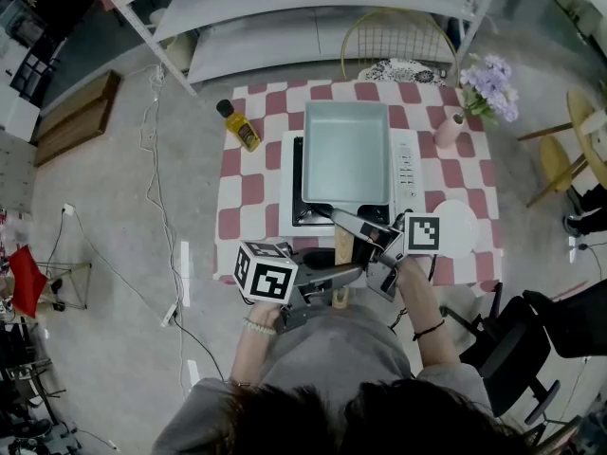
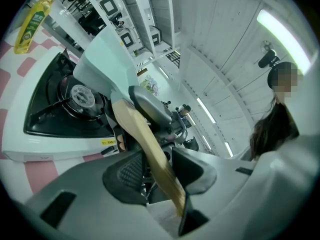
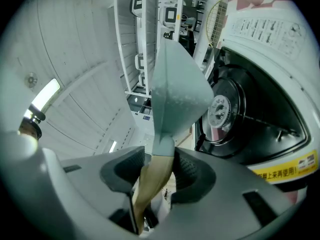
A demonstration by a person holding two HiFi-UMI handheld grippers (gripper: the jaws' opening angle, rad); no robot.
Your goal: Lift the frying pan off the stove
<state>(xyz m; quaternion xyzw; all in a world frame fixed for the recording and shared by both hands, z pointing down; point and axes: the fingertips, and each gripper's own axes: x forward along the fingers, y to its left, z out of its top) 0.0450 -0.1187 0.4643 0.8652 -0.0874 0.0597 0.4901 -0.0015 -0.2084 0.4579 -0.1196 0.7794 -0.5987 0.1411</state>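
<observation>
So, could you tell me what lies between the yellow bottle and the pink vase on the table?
Between the yellow bottle and the pink vase sits the white stove with the frying pan over it, as the head view shows.

Nothing here reads clearly, tbh. The stove [image 1: 287, 178] has a yellow sticker [image 3: 286, 166] on its front w/ black characters, at approx. 4 o'clock of the burner [image 3: 220, 110]. They're too small and curved to make out. The control panel [image 3: 266, 26] along the stove's side has rows of dark print next to the buttons, all blurred. The bottle [image 1: 244, 127] at 10 o'clock of the stove has a yellow label w/ green print, unreadable. The marker cubes [image 1: 424, 232] show b/w square patterns only, no letters or nos.
</observation>
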